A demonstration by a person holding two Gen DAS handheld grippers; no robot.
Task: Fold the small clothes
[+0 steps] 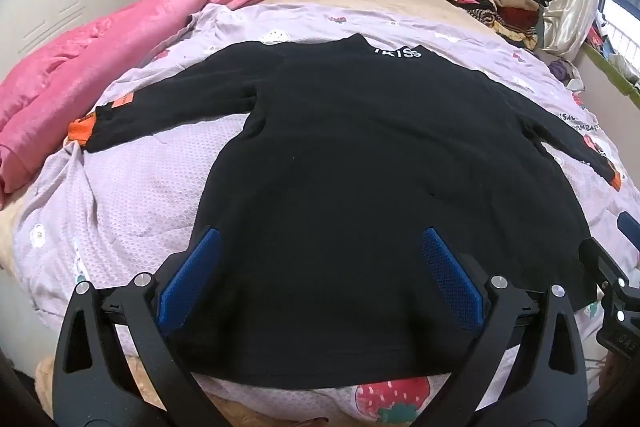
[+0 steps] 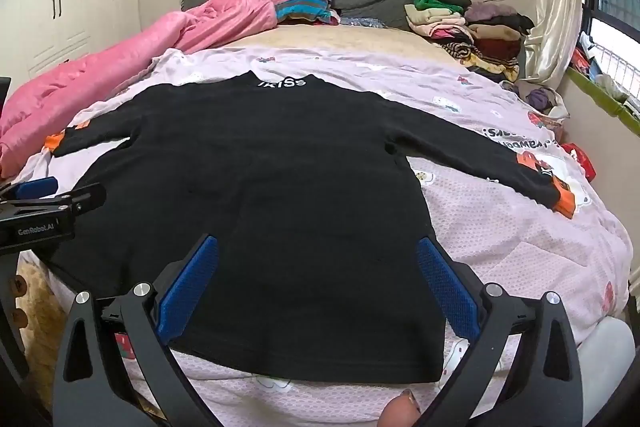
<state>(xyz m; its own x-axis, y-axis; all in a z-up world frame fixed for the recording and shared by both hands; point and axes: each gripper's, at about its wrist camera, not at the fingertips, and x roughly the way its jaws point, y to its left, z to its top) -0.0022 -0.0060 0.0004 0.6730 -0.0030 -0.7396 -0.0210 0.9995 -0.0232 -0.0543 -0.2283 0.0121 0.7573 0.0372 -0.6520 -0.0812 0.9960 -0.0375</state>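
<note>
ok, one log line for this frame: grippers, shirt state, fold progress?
left gripper: open, above hem | right gripper: open, above hem | black shirt: flat on quilt, sleeves spread | fold: not started

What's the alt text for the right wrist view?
A black long-sleeved top lies flat, sleeves spread, on a lilac printed quilt, with the open right gripper above its hem. The left gripper shows at the left edge.

Soft, even daylight enters from the window (image 2: pixel 612 7) at right. The black sweater (image 2: pixel 256 195) shows little detail. Fisheye bending curves the bed (image 2: pixel 520 247), and dark vignetting fills the corners.
</note>
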